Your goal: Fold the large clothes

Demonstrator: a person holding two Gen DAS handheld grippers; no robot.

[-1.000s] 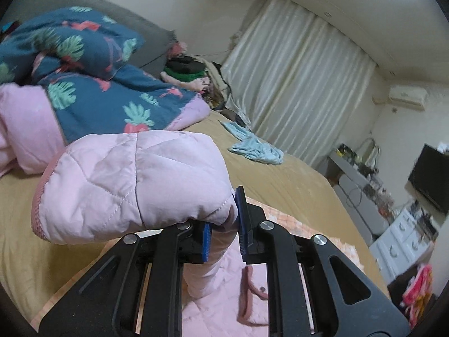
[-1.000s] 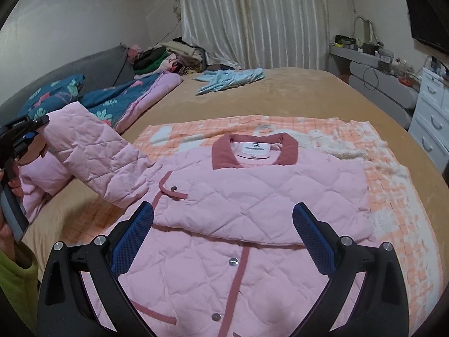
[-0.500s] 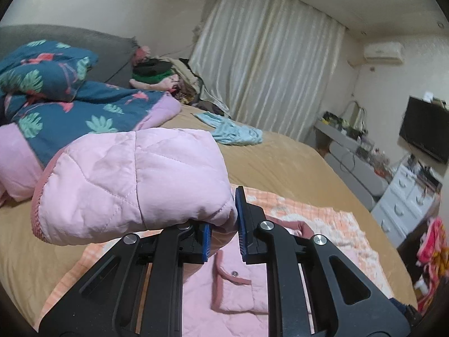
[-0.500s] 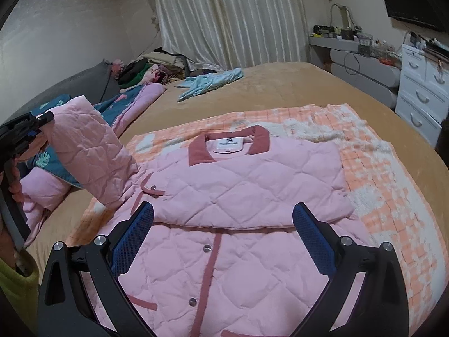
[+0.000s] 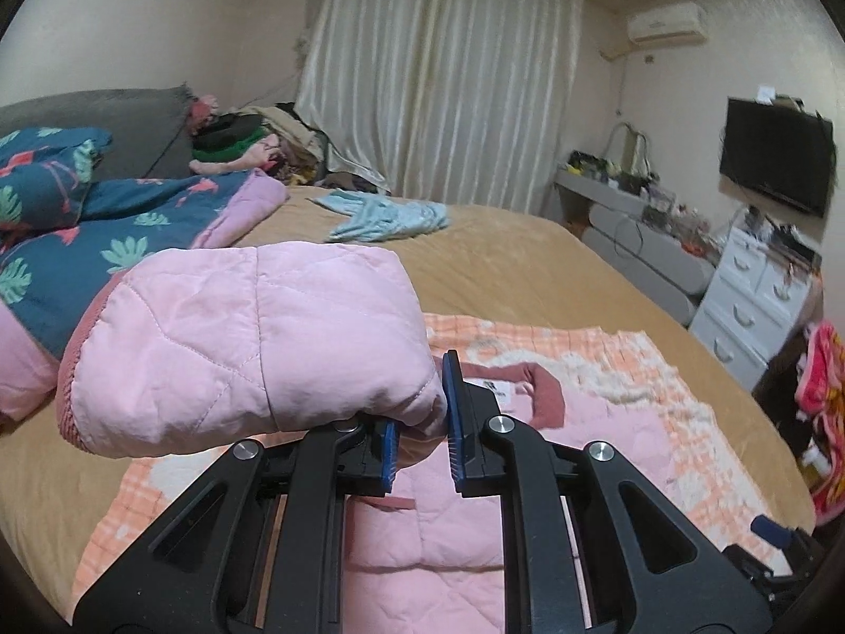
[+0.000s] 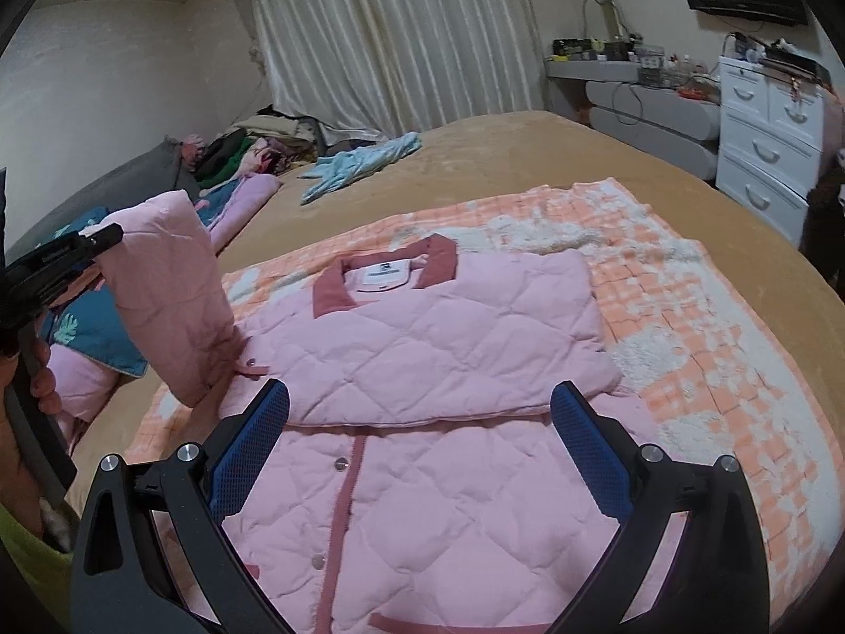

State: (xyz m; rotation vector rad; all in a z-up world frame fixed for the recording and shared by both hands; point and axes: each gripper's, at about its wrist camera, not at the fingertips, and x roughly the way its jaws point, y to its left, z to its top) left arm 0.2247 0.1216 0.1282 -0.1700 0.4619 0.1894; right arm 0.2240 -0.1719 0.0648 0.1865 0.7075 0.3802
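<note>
On the bed, left gripper clamps the sleeve; right gripper gapes.

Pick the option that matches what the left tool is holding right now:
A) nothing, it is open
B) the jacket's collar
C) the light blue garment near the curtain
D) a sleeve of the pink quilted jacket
D. The left tool is shut on the sleeve of the pink quilted jacket, lifted off the bed, while the right tool hangs open above the jacket's body.
</note>
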